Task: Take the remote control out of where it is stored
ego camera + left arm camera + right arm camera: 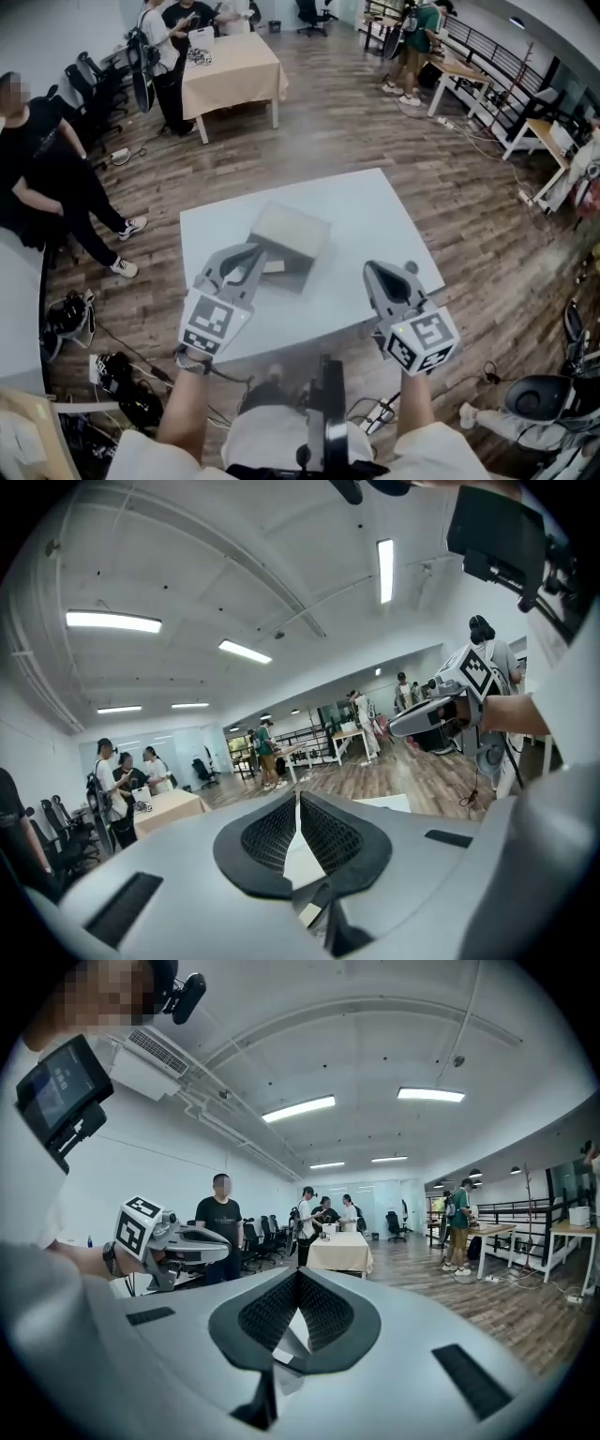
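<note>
A low grey box [291, 246] with its lid shut lies on the white table [375, 216]; no remote control shows in any view. My left gripper [249, 253] hovers over the table's near left part, just beside the box's near left corner, jaws shut and empty [298, 799]. My right gripper [394, 274] hangs over the near right edge, apart from the box, jaws also shut on nothing [298, 1277]. Both grippers point up and out into the room, so their own views show ceiling and floor, not the box. Each sees the other: right gripper [441, 714], left gripper [183, 1243].
A person in black [47, 169] stands left of the table. A tan-covered table [230, 66] with people round it is at the back; more desks and people [412, 42] are at the back right. Cables and gear [103, 370] lie on the floor near left.
</note>
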{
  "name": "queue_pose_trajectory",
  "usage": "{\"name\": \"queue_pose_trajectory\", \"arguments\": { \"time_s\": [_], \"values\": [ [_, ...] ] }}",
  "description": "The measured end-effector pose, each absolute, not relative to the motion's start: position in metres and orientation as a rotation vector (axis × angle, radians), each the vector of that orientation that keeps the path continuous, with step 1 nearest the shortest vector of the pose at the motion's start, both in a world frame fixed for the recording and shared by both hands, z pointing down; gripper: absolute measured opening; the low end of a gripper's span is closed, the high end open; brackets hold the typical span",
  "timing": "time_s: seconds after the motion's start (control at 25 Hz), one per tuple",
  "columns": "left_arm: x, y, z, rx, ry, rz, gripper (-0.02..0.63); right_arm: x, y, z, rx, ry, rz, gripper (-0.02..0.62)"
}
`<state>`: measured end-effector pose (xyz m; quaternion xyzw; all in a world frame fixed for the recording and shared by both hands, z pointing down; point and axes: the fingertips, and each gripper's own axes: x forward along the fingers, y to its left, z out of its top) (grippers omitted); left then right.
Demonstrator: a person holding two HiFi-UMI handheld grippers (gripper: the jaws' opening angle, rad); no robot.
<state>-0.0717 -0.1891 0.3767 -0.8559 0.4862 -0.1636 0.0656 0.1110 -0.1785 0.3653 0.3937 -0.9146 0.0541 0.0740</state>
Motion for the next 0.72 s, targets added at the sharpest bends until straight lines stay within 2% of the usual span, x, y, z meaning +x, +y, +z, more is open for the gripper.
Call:
{"name": "queue_pose_trajectory", "arguments": {
  "time_s": [0.36,0.72],
  "values": [
    [-0.057,-0.215,0.441,-2.634,1.385,-0.678,0.002,0.116,-0.188,0.412,1.133,-2.713,0.267,0.000],
    [-0.053,-0.265,0.529,-2.797,1.192,-0.941,0.067,0.107,-0.222,0.445,1.205,-2.622,0.336,0.000]
  ]
}}
